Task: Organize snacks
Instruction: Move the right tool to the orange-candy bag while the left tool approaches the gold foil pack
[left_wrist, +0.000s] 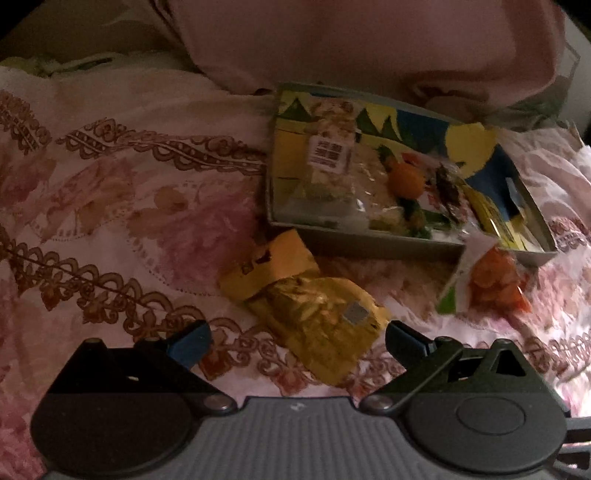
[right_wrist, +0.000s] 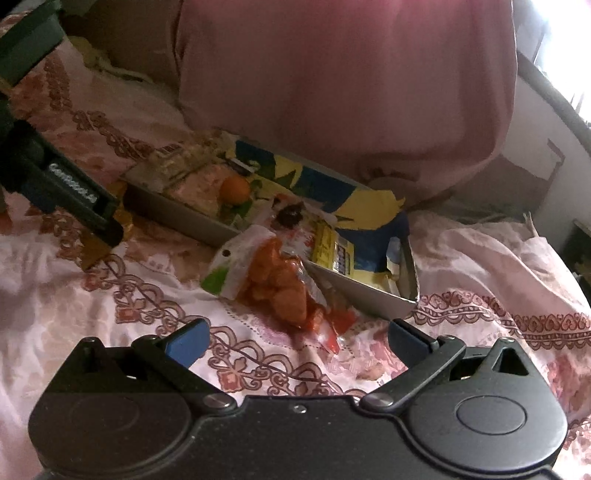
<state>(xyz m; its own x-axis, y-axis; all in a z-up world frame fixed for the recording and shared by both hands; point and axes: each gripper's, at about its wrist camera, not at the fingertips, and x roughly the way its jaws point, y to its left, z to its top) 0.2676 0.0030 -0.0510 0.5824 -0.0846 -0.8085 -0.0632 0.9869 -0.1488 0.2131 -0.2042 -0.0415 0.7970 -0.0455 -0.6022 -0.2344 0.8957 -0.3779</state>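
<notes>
A shallow grey box (left_wrist: 373, 242) lies on the bed and holds several snack packs, among them a clear pack with an orange fruit picture (left_wrist: 404, 179). A yellow snack bag (left_wrist: 314, 306) lies on the sheet just before my open left gripper (left_wrist: 297, 338). A clear bag of orange snacks (left_wrist: 495, 282) leans at the box's front right corner. In the right wrist view that orange bag (right_wrist: 280, 284) lies just ahead of my open right gripper (right_wrist: 297, 338), touching the box (right_wrist: 369, 299). Both grippers are empty.
The floral pink bedsheet (left_wrist: 129, 206) covers the whole surface. A big pink pillow (left_wrist: 351, 44) lies behind the box. The left gripper's body (right_wrist: 62, 184) shows at the left of the right wrist view. A wall and furniture (right_wrist: 535, 177) stand at the right.
</notes>
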